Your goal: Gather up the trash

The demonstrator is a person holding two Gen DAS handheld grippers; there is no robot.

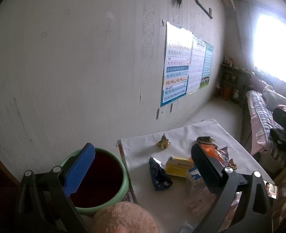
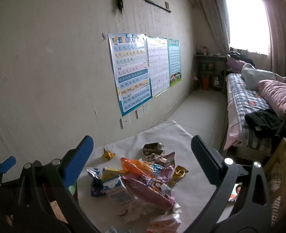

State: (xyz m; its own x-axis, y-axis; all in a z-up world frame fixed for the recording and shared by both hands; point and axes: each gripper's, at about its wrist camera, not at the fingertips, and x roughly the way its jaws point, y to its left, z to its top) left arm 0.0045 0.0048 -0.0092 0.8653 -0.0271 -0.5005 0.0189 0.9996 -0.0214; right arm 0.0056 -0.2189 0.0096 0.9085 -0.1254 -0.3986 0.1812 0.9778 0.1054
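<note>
Left hand-held gripper (image 1: pixel 143 167): jaws wide, nothing between. Bin (image 1: pixel 123 167) mouth unobstructed below its left finger. Bare desk (image 1: pixel 141 147) ahead up to the yellow wrapper (image 1: pixel 163 143). Right hand-held gripper (image 2: pixel 142 161): wrapper pile (image 2: pixel 143 176) crowds the desk directly ahead; bare cloth beyond it to the right.

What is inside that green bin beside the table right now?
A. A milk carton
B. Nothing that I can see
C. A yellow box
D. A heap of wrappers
B: the green bin shows only a dark, bare interior, while the wrappers lie on the table.
</note>
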